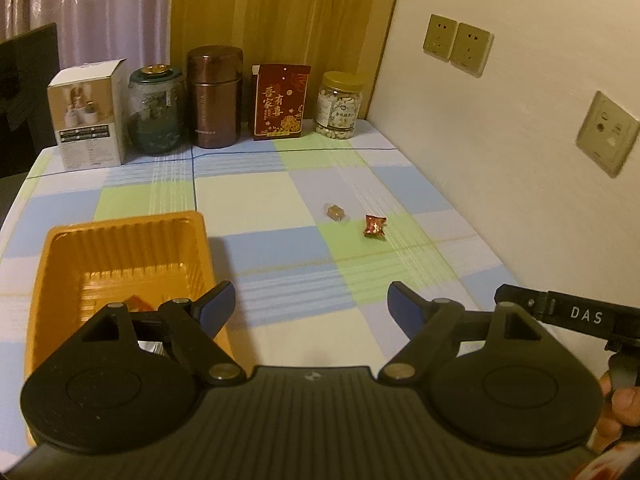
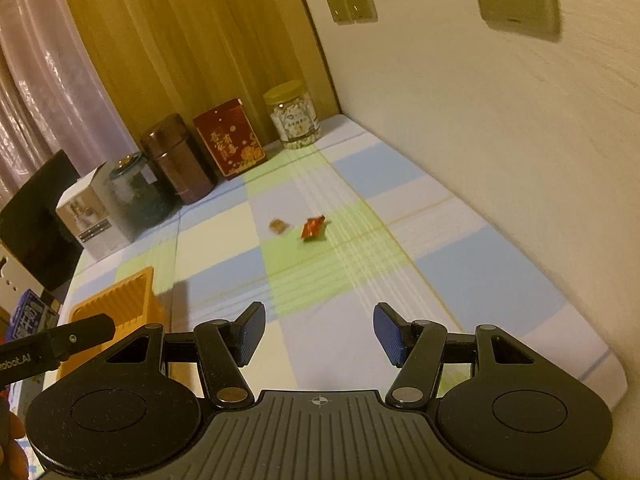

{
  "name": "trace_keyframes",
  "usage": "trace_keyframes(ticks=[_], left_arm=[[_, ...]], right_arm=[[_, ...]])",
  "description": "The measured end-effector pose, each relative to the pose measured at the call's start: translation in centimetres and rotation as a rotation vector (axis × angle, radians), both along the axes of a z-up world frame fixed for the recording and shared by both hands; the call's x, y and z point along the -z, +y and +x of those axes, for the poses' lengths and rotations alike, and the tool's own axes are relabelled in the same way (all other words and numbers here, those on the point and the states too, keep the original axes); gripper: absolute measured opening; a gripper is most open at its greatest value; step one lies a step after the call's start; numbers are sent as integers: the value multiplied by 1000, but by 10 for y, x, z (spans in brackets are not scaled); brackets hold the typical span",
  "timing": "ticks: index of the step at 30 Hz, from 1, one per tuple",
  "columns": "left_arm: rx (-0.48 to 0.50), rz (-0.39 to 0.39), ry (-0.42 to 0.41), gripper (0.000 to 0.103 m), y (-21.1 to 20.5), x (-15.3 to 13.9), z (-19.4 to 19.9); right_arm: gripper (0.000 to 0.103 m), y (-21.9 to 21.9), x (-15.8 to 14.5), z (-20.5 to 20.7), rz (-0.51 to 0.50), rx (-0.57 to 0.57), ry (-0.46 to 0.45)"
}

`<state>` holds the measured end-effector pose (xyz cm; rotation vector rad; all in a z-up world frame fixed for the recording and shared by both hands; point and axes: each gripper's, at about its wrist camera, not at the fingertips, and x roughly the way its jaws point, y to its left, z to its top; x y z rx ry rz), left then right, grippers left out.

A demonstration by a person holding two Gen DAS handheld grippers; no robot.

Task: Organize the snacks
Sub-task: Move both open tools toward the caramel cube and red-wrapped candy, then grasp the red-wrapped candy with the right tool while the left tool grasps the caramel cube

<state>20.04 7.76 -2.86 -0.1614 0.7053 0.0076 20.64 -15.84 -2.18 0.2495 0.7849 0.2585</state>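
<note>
Left gripper (image 1: 311, 302): jaws wide, empty; orange tray (image 1: 56, 248) at its left.
Right gripper (image 2: 319, 334): jaws wide, empty.
Ahead: red-wrapped candy (image 2: 313, 227), clear-wrapped candy (image 2: 278, 225) beside it.

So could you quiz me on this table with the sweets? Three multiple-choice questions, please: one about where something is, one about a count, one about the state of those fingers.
1. Where does the orange tray sit relative to the loose sweets?
A. Left of them
B. Right of them, by the wall
C. Behind them, among the jars

2. How many wrapped sweets lie loose on the tablecloth?
A. None
B. Two
C. Five

3. How are the two grippers?
A. Both open, holding nothing
B. Both shut on a sweet
C. One is lifting the tray

Answers:
1. A: in the left wrist view the tray is at left, the sweets right of centre.
2. B: a red-wrapped sweet and a brown sweet, side by side.
3. A: the left gripper and right gripper show wide gaps.
</note>
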Motion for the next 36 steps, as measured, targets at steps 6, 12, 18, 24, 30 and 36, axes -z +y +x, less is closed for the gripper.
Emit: trace_keyframes(ticks=[6,12,18,24,30,36], left_arm=[[18,39,4,81,0,14,44],[32,49,23,81,1,35,91],[46,77,27,81,-2,56,132],[41,73,64,81,-3,75,168],[18,105,83,81,2,87,189],[16,110,97,81,8,95,203]], right_arm=[[60,9,16,44,-14,-24,-5],[60,21,40,90,-28,-62,-13],[59,38,64,132,-47,-112,-18],[52,53,86,168,-73,-133,-12],[45,67,110,200,-128,-165,5],[36,81,128,220,-162,-187,18]])
